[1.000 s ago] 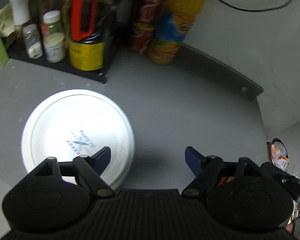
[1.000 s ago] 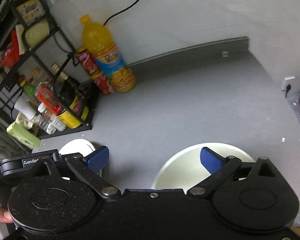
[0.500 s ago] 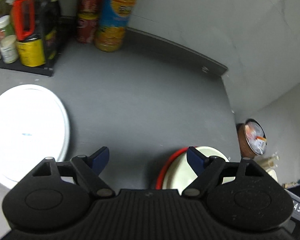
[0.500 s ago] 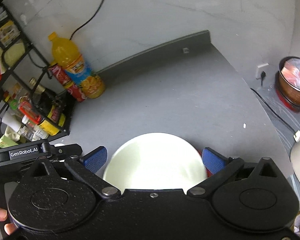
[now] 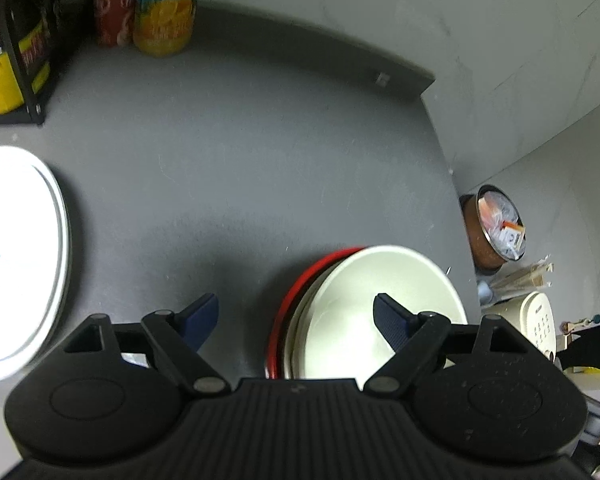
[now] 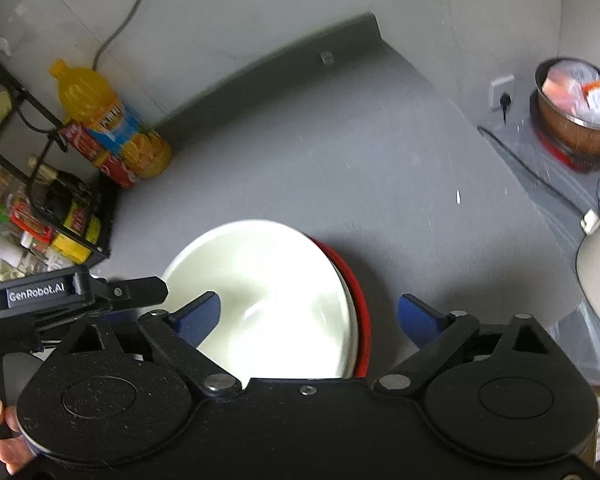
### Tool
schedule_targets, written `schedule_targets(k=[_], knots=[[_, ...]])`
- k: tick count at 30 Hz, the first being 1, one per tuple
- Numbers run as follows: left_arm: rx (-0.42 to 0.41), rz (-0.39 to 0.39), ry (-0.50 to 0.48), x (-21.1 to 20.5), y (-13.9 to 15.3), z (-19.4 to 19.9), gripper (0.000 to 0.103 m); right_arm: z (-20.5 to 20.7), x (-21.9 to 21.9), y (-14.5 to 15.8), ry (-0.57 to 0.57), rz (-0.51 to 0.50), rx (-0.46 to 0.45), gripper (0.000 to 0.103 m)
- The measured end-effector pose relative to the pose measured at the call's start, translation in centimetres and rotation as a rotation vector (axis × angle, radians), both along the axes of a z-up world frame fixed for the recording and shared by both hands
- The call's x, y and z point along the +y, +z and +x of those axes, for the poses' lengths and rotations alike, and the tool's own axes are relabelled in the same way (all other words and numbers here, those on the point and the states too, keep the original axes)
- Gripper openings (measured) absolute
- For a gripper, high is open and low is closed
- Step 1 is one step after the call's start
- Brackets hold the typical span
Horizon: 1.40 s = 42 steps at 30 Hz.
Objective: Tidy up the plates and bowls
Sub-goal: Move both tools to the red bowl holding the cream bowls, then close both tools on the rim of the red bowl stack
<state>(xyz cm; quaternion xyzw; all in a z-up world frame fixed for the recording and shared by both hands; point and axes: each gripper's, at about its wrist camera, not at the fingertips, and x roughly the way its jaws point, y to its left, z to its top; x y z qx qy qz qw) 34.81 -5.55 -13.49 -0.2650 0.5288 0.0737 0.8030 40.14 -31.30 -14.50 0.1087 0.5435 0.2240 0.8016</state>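
From the left wrist view, the left claw (image 5: 296, 316) is spread wide with nothing between its blue pads (image 5: 202, 314). A cream bowl (image 5: 380, 312) sits just ahead of it, partly under the right pad, glossy and pale inside, with a round rim. It is nested in at least one more cream dish, and beneath them lies a red plate (image 5: 288, 304) of which only a thin crescent of rim shows on the bowl's left side. Well off to the claw's left lies a flat white plate (image 5: 16, 264), overexposed, with a raised ring near its edge; it is cut by the frame. All rest on the dark grey surface (image 5: 240, 160). Far ahead on the left stand an orange drink bottle (image 5: 164, 12) and a red can (image 5: 112, 12) just beside it.

From the right wrist view, the right claw (image 6: 308, 320) is also wide apart and empty. The same cream bowl (image 6: 268, 296) lies ahead and to its left, its near left edge behind the left pad (image 6: 198, 318); the red plate (image 6: 360, 308) peeks out along the bowl's right side, between the two pads. The left claw's black body (image 6: 60, 296) reaches in from the left, over the bowl's left rim. A hand (image 6: 0, 428) shows at the lower left corner.
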Motion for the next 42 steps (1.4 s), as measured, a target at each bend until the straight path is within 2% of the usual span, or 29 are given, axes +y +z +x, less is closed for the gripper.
schedule_targets(k=[2,9,11,16,20,22,25,29,37,42], knots=[[0.011,-0.005,-0.003,0.2,-0.8,0.1,0.083,0.0,0.0,-0.9,-0.002,-0.002,0.026,0.084],[0.056,-0.05,-0.028,0.4,-2.8,0.6,0.077,-0.1,-0.1,-3.1,-0.01,0.009,0.099,0.067],[0.069,-0.061,-0.033,0.4,-3.2,0.7,0.073,-0.2,-0.1,-3.5,-0.006,0.008,0.116,0.061],[0.106,-0.074,-0.03,0.5,-4.5,0.4,0.048,-0.6,0.0,-4.5,0.003,-0.009,0.146,0.054],[0.112,-0.104,-0.015,0.4,-5.2,-0.2,0.043,-1.0,-0.2,-5.3,-0.006,-0.002,0.175,0.047],[0.105,-0.108,-0.017,0.1,-5.3,-0.5,0.037,-1.2,-0.2,-5.5,-0.007,-0.003,0.178,0.043],[0.107,-0.162,0.013,0.0,-6.1,-1.0,0.03,-1.1,-0.6,-5.6,-0.004,0.02,0.18,0.042],[0.098,-0.114,0.014,-0.9,-5.8,-1.5,0.028,-0.9,-1.0,-5.7,0.005,0.043,0.185,0.039],[0.103,-0.142,0.095,0.0,-5.4,-3.3,0.028,-1.3,-0.3,-4.5,0.053,0.063,0.164,0.038],[0.069,-0.131,0.128,1.4,-3.9,-4.6,0.028,-1.3,1.6,-3.0,0.103,0.062,0.13,0.038]])
